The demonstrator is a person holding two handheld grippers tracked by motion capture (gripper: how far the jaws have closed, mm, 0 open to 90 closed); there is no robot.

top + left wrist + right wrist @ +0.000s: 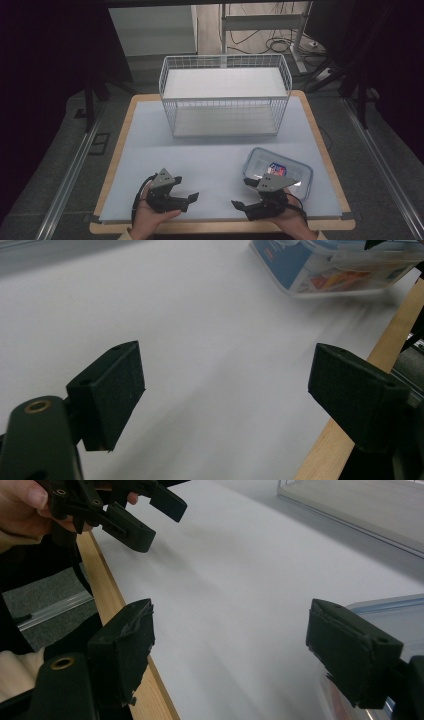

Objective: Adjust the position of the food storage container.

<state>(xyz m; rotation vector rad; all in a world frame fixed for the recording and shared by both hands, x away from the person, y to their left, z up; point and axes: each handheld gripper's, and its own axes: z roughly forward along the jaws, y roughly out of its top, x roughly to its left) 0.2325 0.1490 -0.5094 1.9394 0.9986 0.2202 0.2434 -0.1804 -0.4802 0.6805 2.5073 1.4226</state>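
Over on the left, the left gripper (186,189) sits low at the near edge of the table (210,155), cradled in the person's left hand (150,216), jaws spread wide with nothing between them, pointing across toward the other side. The left gripper view confirms it: both black pads apart over bare pale surface, the wooden table rim running just beside one of them. Moving to the middle, a white wire basket (225,95) stands at the far part of the table, well apart from both hands. On to the right: the right gripper (242,192) is held in the right hand (295,222), jaws also gaping, empty, aimed back at its partner. Just beside and behind it lies a clear lidded plastic container (278,170) with a colourful packet inside, flat on the table near the right edge.
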